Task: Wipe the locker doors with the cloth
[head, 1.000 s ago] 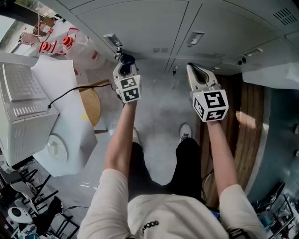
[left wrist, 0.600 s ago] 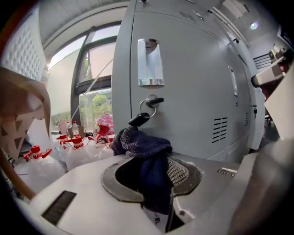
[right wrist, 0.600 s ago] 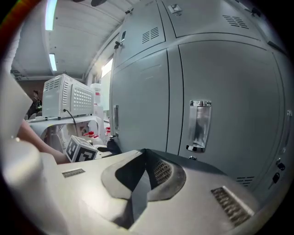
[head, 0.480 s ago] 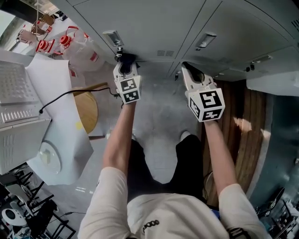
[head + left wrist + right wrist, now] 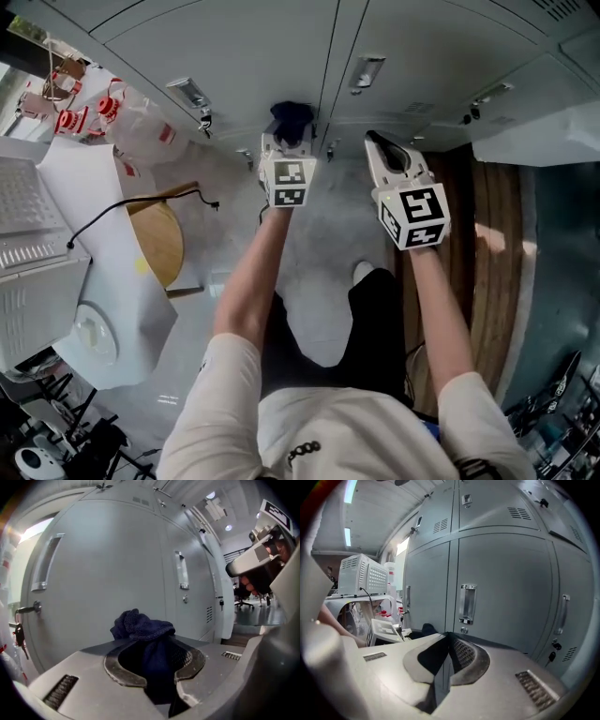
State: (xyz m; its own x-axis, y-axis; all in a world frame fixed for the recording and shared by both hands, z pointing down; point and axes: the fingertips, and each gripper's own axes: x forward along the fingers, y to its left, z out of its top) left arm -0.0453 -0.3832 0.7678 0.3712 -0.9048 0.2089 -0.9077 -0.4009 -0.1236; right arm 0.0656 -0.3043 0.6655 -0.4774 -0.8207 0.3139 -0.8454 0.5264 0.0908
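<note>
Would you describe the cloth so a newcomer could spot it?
Face the wall of grey locker doors and find the left gripper held up to them. The cloth is the dark blue knitted bundle clamped in its jaws; the right gripper holds nothing.

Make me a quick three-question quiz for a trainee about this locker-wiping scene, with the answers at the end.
1. True or false: the right hand-held gripper is holding the cloth.
2. Multiple choice: what colour is the cloth? A) white B) dark blue C) yellow
3. Fill the gap: the locker doors facing the person are all ____ (open or shut).

Key
1. False. The left hand-held gripper is clamped on it, and the right one's jaws are together with nothing between them.
2. B
3. shut
</note>
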